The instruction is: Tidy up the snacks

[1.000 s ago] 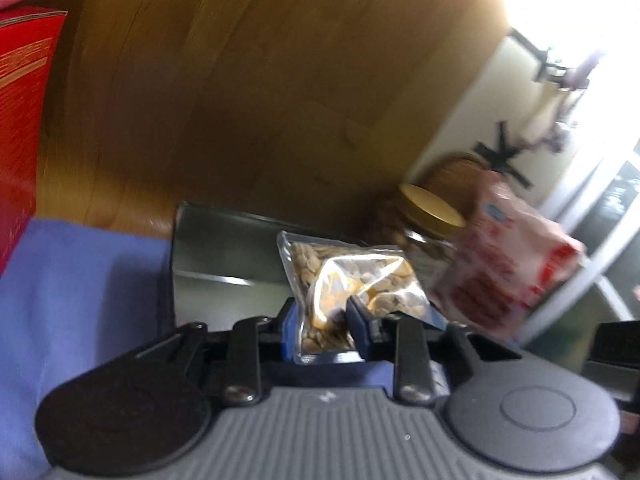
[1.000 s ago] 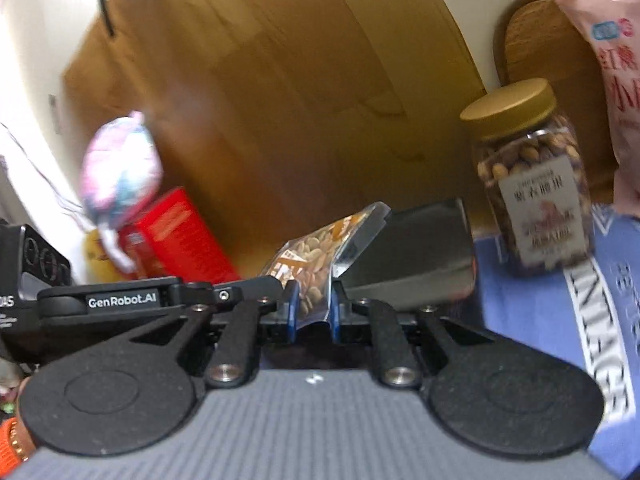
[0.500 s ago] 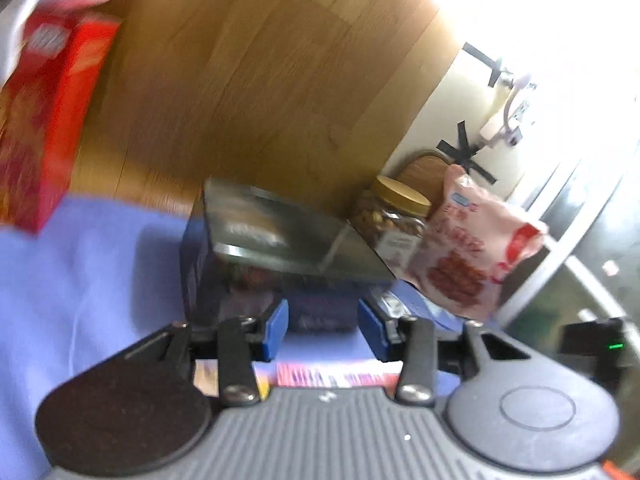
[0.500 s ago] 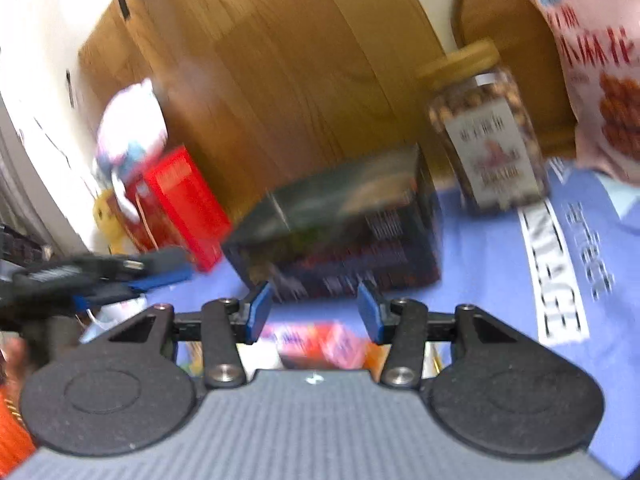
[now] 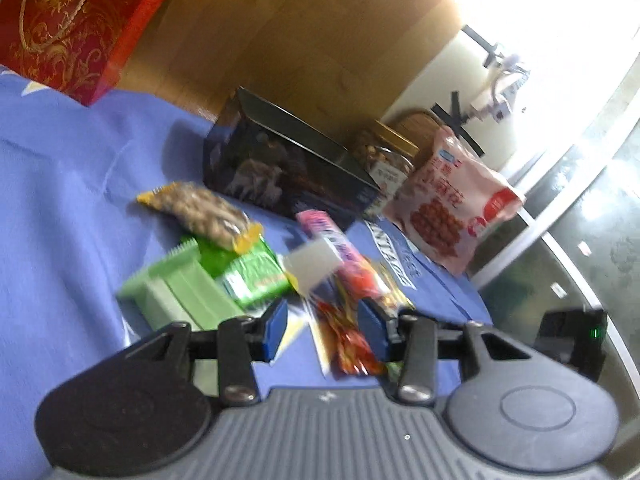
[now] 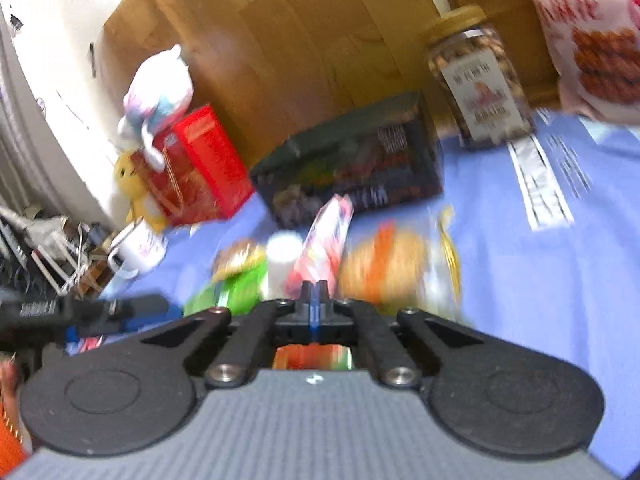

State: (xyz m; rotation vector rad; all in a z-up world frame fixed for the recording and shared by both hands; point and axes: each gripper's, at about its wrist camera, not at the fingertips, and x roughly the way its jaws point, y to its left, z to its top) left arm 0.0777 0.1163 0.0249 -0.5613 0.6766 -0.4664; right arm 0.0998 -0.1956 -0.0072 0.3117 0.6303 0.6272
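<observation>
Closest to us, the left gripper [image 5: 322, 326] has its blue-padded fingers spread wide with nothing between them, hovering just over a red crinkly snack wrapper [image 5: 350, 340] on the blue cloth [image 5: 60, 200]. Our right gripper [image 6: 315, 294] has its jaws pressed fully together, and we can't make out anything pinched in there, it's all pretty blurry. Just past the fingers sits the loose snack pile: a pale green pack [image 5: 176, 292] and a bright green packet [image 5: 248, 272] touching it, a clear bag of peanuts with yellow ends [image 5: 200, 210] lying partly on the green ones, a long pink-and-red bar [image 5: 340, 248], and in the right view an orange-banded bag of something tan [image 6: 384, 268], too smeared to name. Behind the pile is the dark open-topped box [image 5: 280, 172], and we can't really tell what's inside it. Next to the box stands a gold-lidded jar of nuts [image 6: 478, 80], and beside that leans a big pink snack bag [image 5: 448, 204]. Way off at the far edge there's a red gift box [image 5: 72, 28], with a plush toy [image 6: 156, 92] perched on it, against the wooden panel [image 5: 300, 40].
</observation>
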